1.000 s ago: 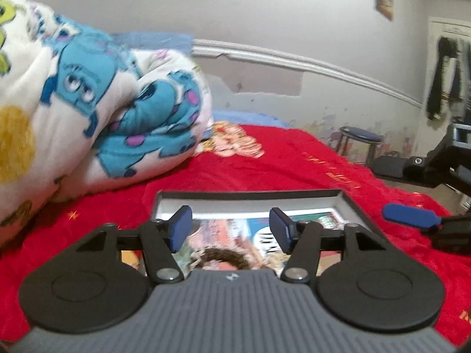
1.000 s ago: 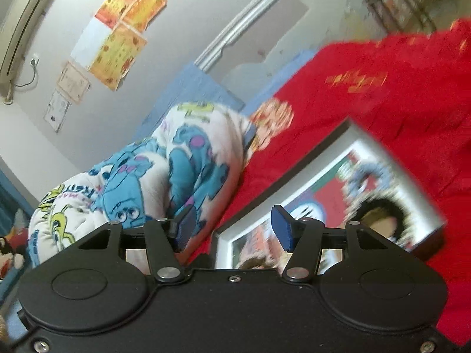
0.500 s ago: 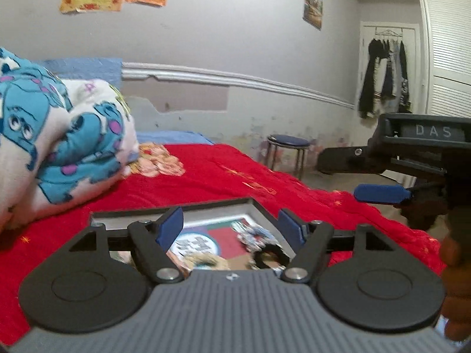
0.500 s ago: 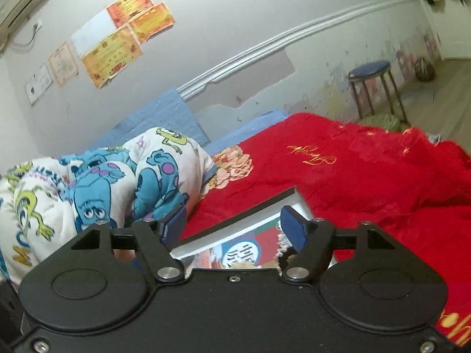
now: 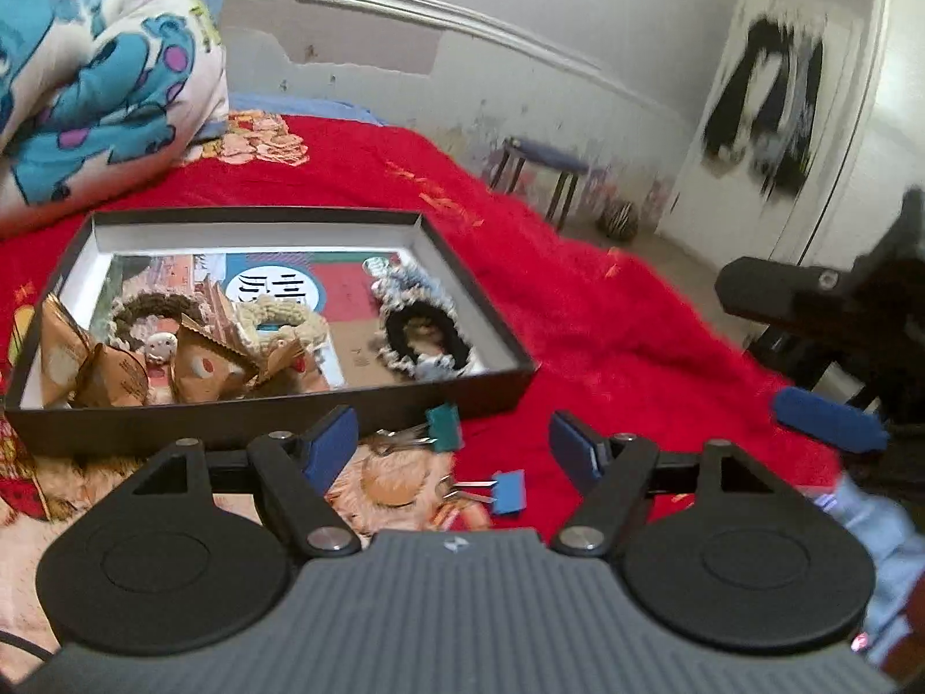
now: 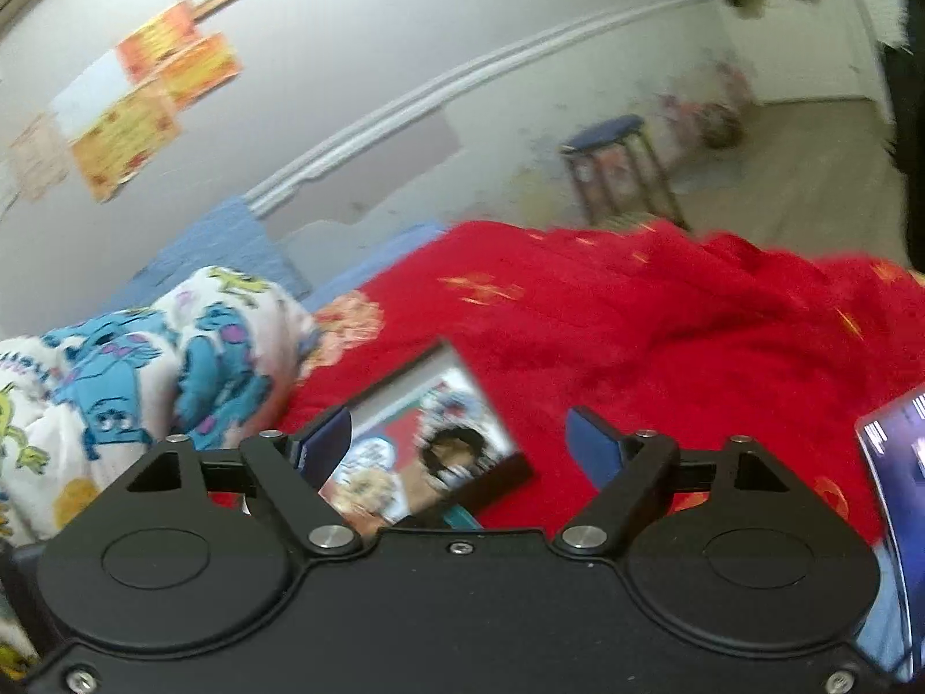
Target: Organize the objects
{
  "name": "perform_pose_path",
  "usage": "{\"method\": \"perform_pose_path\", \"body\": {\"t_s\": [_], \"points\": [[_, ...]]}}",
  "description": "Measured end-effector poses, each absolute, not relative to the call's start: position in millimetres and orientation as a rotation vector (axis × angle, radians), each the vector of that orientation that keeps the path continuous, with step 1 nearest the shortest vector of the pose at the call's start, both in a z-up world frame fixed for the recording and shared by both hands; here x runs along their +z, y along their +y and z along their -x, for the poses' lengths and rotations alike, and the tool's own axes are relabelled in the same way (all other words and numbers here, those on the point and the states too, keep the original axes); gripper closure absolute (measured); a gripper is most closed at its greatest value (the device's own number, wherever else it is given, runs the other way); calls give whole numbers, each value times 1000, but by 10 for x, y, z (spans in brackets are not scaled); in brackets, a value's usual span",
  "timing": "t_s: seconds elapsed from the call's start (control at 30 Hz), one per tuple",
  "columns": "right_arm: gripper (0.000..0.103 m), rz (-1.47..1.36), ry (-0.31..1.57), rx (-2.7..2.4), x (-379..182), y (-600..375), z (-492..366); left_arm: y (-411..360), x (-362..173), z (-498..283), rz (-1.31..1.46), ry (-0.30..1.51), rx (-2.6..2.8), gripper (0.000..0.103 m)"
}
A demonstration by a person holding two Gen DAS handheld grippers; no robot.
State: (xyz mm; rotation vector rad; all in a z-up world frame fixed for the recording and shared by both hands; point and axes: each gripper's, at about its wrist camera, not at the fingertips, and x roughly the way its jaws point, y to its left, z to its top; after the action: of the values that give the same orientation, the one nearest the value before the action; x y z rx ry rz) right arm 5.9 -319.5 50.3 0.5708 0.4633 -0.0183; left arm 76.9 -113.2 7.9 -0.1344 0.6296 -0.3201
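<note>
A shallow black box with white inner walls lies on the red blanket. Inside are a black and grey scrunchie, a brown scrunchie, a cream scrunchie and brown paper packets. On the blanket in front of the box lie a teal binder clip and a blue binder clip. My left gripper hovers open just above these clips. My right gripper points past the box; its jaws are opening with nothing gripped. One of its blue pads shows at the right.
A folded monster-print duvet is piled behind the box to the left. A blue-topped stool stands by the wall beyond the bed. A dark glossy card or screen lies at the right edge. Dark clothes hang on a door.
Both grippers' jaws have spread wider. The left view has tipped down, bringing the box's contents and the binder clips into sight. The right view has levelled out and drawn back from the box.
</note>
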Motion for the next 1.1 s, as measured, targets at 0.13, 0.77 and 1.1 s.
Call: {"method": "perform_pose_path", "body": {"t_s": [0.13,0.77,1.1], "points": [[21,-566,480,-41,409,-3223,-178,-1148,-98,-860,144,646,-263,20],[20,-655,639,-109,36,-3301,-404,-1521,-507,-1121,22,646,-202,20],[20,-660,669,-127,-4,-3299,-428,-1498,-530,-1058,-13,622,-121,50]]}}
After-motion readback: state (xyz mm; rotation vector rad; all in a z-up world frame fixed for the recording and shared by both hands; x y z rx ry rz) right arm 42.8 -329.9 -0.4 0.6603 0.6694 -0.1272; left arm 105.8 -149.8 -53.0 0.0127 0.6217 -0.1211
